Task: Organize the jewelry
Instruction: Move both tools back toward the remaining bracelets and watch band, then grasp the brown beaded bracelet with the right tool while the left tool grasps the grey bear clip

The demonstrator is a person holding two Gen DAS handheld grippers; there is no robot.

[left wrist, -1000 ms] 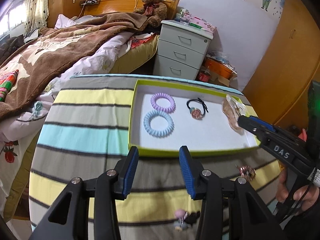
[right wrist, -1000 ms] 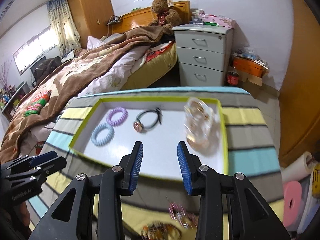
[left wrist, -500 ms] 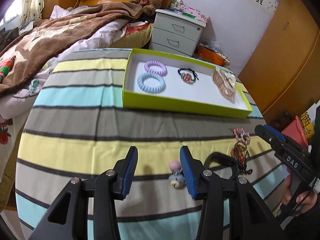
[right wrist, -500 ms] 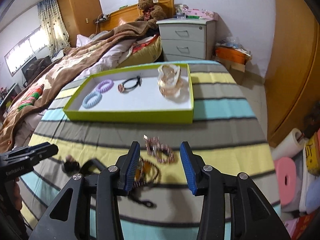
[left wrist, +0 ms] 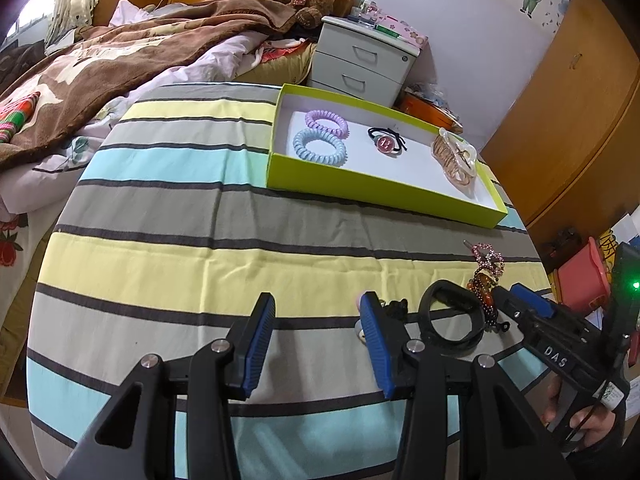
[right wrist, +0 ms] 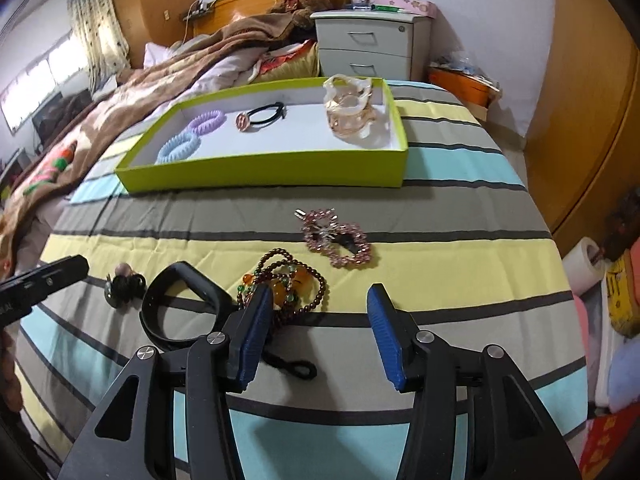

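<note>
While both grippers, left [left wrist: 318, 336] and right [right wrist: 316, 328], hover with jaws released and empty, the bead bracelet [right wrist: 286, 284], black band [right wrist: 180, 306] and pink clip [right wrist: 338, 238] lie on the striped table; the green tray [right wrist: 264, 168] sits beyond.

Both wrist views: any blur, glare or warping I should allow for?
Left wrist view: sharp, no motion blur; fisheye bends the tablecloth stripes; dark corners. Right wrist view: also sharp; green tray edges bow slightly; window is blown out; soft shadow under the right tongs.

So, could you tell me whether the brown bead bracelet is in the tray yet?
Out. The brown bead bracelet lies on the striped cloth, before the green tray.
</note>
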